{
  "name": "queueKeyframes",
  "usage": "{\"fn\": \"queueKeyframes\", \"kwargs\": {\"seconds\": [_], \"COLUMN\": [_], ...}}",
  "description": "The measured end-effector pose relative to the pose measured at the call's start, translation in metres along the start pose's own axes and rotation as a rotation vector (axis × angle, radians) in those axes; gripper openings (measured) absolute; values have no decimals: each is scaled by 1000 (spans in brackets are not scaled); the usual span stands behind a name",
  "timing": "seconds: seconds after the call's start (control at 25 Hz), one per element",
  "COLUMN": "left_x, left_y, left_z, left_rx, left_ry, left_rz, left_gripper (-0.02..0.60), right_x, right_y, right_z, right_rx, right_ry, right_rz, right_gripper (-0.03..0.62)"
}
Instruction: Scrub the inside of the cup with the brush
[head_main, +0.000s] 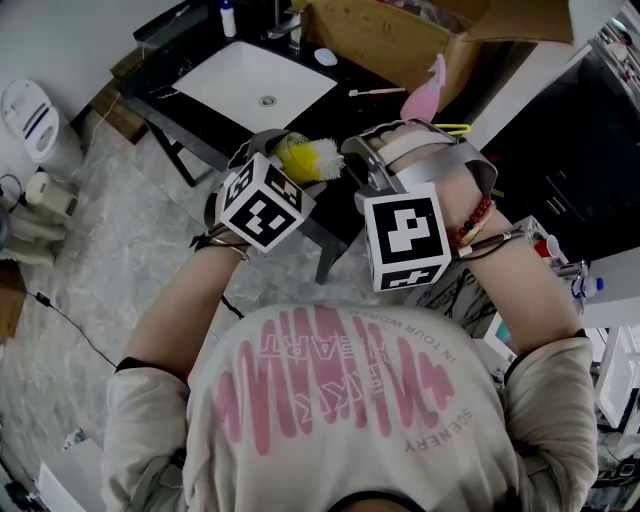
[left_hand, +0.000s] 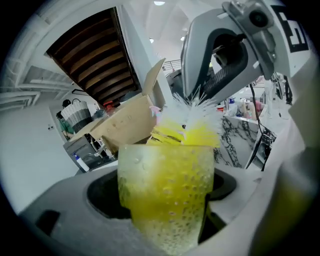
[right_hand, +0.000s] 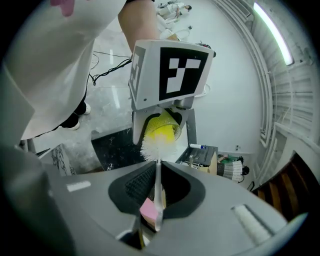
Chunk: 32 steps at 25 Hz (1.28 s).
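Note:
My left gripper (head_main: 283, 165) is shut on a translucent dimpled cup (left_hand: 167, 192) that looks yellow inside; the cup (head_main: 289, 153) is held in the air with its mouth turned toward the right gripper. My right gripper (head_main: 368, 168) is shut on the thin white handle of a brush (right_hand: 157, 192). The brush's white bristles (head_main: 323, 158) sit at the cup's mouth, and its yellow tip (left_hand: 172, 132) reaches past the rim into the cup. In the right gripper view the bristles (right_hand: 159, 145) cover the cup's opening (right_hand: 163, 126). Both grippers are raised in front of the person's chest, almost touching.
Below and beyond the grippers is a black counter (head_main: 190, 110) with a white sink basin (head_main: 228, 92). A cardboard box (head_main: 400, 40) and a pink object (head_main: 425, 95) stand at the back right. Marble floor (head_main: 110, 260) lies to the left, shelving (head_main: 590, 290) to the right.

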<state>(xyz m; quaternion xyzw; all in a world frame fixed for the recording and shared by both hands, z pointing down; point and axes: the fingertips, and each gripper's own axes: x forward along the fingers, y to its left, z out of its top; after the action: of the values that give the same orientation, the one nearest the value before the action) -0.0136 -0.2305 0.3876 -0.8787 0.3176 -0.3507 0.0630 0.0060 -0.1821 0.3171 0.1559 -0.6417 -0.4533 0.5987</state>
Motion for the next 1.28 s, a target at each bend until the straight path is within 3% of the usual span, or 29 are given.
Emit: {"fn": "queueKeyframes", "kwargs": {"seconds": [0.6,1.04,1.28], "left_x": [25,34,39], "left_y": [-11,-22,-12], "left_z": [-12,3,-9], "left_rx": [230,353,373], "left_ry": [144,124,153], "left_rz": [5,-19,-10], "left_gripper": [402,402,400], "right_x": [10,20,22], "right_y": [7,10,6], "right_z": [3,-5,-10], "right_rx": [-70,-61,-40], "right_ry": [3,-6,-20], "right_rz": [51,81,81], "right_gripper": [49,49,49]}}
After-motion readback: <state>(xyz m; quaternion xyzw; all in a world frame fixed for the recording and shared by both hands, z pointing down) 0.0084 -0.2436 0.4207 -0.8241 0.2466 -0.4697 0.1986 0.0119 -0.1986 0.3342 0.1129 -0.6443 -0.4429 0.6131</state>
